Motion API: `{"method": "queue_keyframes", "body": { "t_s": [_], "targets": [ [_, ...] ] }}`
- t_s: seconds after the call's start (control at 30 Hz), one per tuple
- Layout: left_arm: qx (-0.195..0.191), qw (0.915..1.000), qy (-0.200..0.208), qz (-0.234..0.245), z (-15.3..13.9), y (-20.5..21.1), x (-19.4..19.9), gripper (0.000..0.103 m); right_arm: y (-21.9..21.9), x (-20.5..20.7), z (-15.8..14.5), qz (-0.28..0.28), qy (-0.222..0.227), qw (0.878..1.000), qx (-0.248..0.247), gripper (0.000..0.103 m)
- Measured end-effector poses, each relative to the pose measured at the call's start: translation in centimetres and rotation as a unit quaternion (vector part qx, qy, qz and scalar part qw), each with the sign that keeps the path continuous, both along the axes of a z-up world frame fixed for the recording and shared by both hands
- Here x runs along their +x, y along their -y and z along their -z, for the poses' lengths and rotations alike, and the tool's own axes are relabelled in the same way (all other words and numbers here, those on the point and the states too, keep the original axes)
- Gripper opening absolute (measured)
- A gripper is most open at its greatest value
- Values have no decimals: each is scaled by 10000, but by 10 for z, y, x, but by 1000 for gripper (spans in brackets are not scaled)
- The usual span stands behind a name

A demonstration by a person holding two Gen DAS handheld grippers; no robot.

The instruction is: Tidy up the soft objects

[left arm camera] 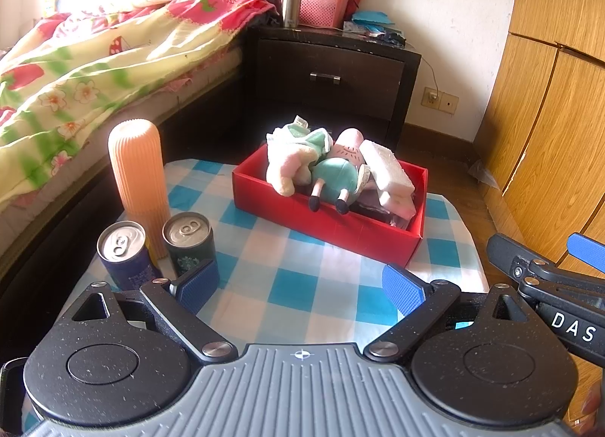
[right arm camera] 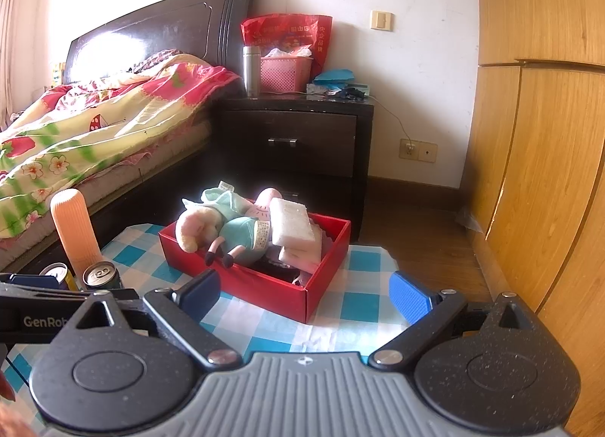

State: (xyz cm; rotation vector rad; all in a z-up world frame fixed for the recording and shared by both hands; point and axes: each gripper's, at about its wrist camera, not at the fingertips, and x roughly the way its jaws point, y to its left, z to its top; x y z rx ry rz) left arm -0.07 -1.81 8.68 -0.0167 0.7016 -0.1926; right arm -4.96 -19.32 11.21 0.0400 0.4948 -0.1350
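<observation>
checkered cloth | left claw agape, level | right claw agape, facing red box

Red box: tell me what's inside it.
The red box holds a pink-and-cream plush, a teal-bodied plush doll and white sponge blocks, piled above the rim. Something dark lies underneath; the pile hides what it is.

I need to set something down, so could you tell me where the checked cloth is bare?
Bare cloth lies between the red box and both open grippers, left and right. The left edge is crowded: two cans and the orange ribbed container.
</observation>
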Motion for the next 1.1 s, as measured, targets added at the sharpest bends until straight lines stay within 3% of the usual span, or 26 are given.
{"method": "queue_keyframes", "body": {
  "t_s": [0.3, 1.1],
  "targets": [
    [-48, 10000, 19, 43, -1, -2, 1, 96, 2, -1, -1, 8, 60, 10000, -10, 81],
    [-97, 9999, 15, 34, -3, -4, 2, 97, 2, -2, -3, 9, 89, 10000, 1, 81]
  ]
}}
